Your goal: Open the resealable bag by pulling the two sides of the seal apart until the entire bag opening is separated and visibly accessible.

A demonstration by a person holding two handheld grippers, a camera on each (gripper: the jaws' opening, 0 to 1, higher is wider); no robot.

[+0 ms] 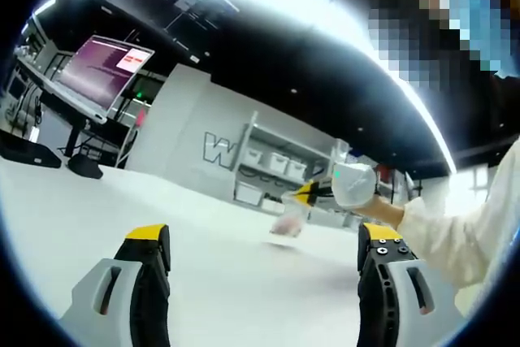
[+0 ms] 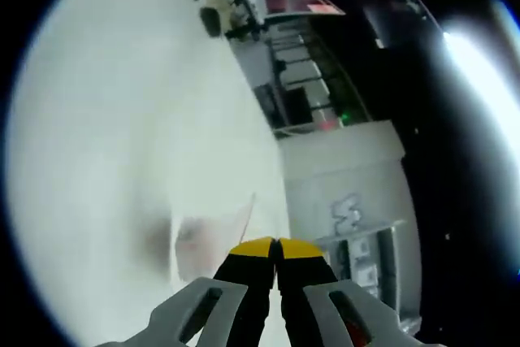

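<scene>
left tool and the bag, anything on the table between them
Nothing: in the left gripper view only bare white table lies between the open left tool and the bag, which the right tool holds.

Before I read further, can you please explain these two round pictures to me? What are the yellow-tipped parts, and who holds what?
A person holds one hand tool in each hand; each tool has two jaws and a camera looking forward along them. In the left gripper view, the left gripper has its jaws wide apart with nothing between them, above a white table. Farther off you see the right gripper in the person's hand, lifting a clear resealable bag. In the right gripper view, the right gripper has its yellow tips closed together on the bag, seemingly at its top edge. That view is strongly tilted. Shelves and a screen stand behind.
</scene>
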